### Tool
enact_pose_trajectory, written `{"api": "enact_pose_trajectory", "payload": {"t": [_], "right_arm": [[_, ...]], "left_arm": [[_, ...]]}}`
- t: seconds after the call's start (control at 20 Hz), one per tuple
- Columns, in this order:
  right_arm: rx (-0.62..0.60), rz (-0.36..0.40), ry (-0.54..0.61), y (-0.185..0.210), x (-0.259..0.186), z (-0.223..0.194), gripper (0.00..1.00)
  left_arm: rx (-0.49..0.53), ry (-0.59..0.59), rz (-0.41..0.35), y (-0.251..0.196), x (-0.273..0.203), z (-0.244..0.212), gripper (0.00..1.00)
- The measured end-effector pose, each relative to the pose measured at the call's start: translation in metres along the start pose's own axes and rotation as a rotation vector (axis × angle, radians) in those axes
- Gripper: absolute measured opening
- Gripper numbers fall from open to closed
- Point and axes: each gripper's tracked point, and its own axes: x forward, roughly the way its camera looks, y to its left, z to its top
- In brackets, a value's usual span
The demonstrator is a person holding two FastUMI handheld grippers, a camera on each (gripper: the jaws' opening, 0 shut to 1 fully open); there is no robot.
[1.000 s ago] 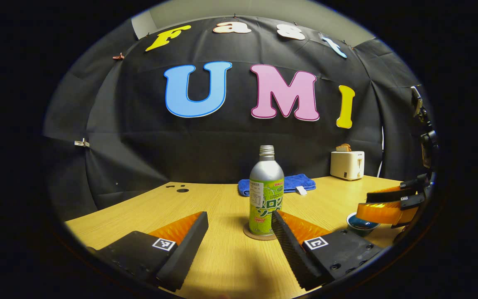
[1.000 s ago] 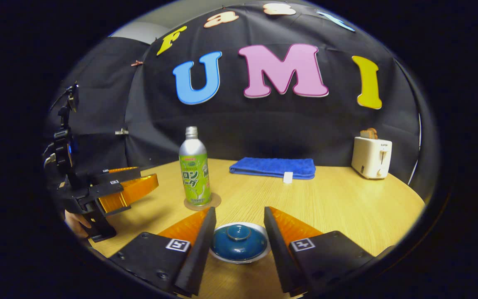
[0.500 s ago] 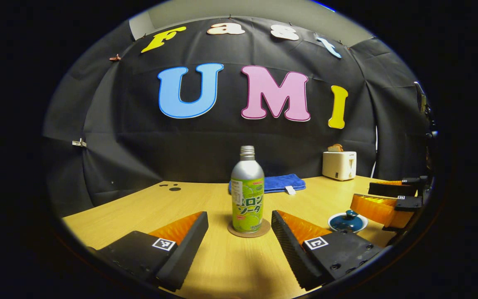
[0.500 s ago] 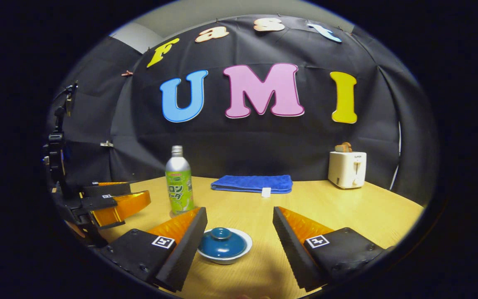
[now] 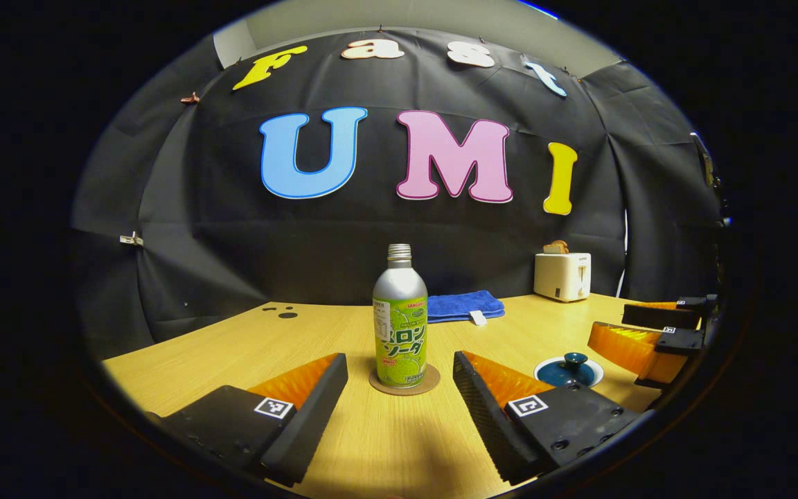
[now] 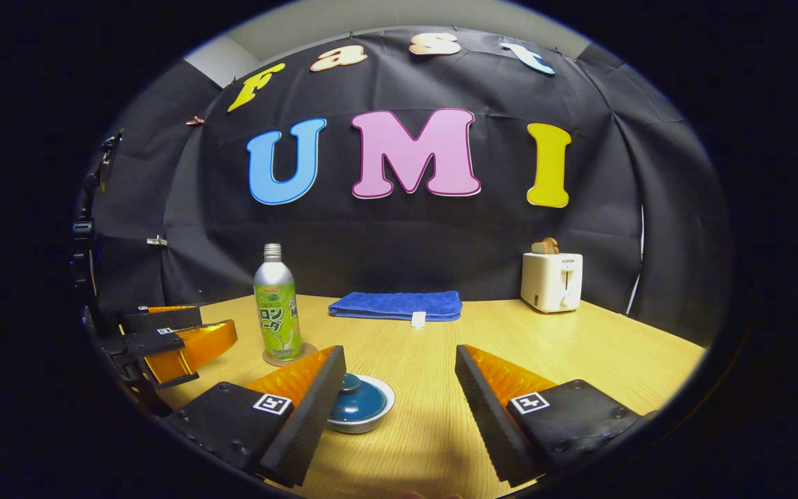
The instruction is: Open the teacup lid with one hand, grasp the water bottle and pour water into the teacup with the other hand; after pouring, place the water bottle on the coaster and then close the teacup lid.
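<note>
Silver-and-green metal water bottle (image 5: 400,319) upright on round cork coaster (image 5: 404,381), mid wooden bench (image 5: 233,353). Blue-lidded white teacup (image 6: 359,403) w/ lid on, nearby. Left tongs (image 5: 399,378) & right tongs (image 6: 399,371) both spread wide, holding nothing.
</note>
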Motion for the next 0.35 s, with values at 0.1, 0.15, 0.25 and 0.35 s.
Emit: {"api": "enact_pose_trajectory", "payload": {"t": [0.1, 0.15, 0.25, 0.35], "right_arm": [[0.000, 0.000, 0.000, 0.0001, 0.0004, 0.0002, 0.98], [0.001, -0.001, 0.000, -0.0001, 0.0008, 0.0009, 0.98], [0.001, -0.001, 0.000, -0.0003, -0.0001, -0.0001, 0.98], [0.001, -0.006, 0.000, -0.0016, -0.0002, 0.0001, 0.98]], "left_arm": [[0.000, 0.000, 0.000, -0.0003, 0.0007, 0.0003, 0.97], [0.000, 0.000, -0.002, 0.0005, 0.0010, -0.0005, 0.97], [0.000, 0.000, -0.007, -0.0006, 0.0012, -0.0011, 0.97], [0.001, -0.001, -0.018, -0.0028, 0.0012, -0.0006, 0.97]]}}
